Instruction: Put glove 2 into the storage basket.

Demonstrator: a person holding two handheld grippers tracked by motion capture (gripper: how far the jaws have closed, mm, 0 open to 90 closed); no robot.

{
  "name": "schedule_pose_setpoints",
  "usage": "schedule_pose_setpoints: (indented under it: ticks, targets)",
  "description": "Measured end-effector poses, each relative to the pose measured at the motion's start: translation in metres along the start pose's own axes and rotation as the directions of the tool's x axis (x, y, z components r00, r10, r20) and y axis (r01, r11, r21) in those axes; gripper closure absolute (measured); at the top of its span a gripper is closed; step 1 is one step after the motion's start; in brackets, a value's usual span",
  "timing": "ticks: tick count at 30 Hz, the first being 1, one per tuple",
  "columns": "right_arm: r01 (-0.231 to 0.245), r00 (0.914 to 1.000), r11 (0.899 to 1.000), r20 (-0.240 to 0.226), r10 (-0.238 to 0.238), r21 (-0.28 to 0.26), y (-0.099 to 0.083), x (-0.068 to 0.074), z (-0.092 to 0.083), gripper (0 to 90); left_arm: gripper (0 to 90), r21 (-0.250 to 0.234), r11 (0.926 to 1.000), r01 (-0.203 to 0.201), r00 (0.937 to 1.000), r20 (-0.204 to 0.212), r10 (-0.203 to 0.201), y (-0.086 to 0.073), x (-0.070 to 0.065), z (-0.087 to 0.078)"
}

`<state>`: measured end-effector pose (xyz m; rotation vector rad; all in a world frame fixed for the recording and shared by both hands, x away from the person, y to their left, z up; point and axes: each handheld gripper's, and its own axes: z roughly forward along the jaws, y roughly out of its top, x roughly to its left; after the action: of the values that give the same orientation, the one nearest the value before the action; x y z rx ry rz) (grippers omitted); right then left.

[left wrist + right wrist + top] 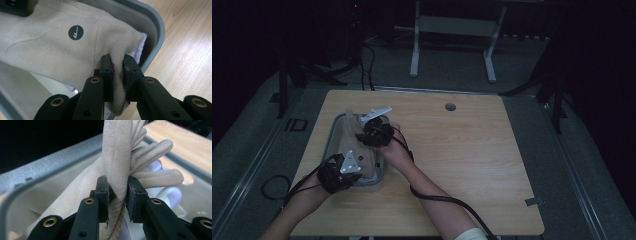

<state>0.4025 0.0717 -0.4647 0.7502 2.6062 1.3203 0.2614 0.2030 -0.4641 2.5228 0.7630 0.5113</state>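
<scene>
Both the left gripper (pixel 118 72) and right gripper (pixel 117 195) have jaws pinching a beige garment (pixel 50 47) held over the grey bin (pixel 156 25). Whether it is going in or coming out cannot be told.

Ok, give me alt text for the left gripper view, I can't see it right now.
The left gripper has its black jaws shut on a fold of a beige garment with a round dark logo. The garment lies in a grey bin on a wooden table.
</scene>
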Motion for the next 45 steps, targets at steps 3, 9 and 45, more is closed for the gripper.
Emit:
schedule_pose_setpoints:
  ticks: [3,9,45]
  targets:
    - [-0.015,0.9999,1.000,0.003,0.015,0.014,-0.005,-0.005,0.003,73.1,80.3,-0.005,0.9999,0.013,0.9998,0.016,-0.013,0.000,0.002,0.004]
    - [-0.045,0.9990,0.998,0.012,0.044,0.052,-0.015,-0.020,0.009,70.6,80.1,0.017,0.9998,0.010,0.9995,0.029,-0.011,0.004,0.005,0.016]
    - [0.017,0.9987,1.000,0.049,-0.016,-0.006,-0.033,-0.035,-0.060,13.7,14.0,-0.265,0.9282,0.261,0.9599,0.172,-0.221,0.033,0.011,0.013]
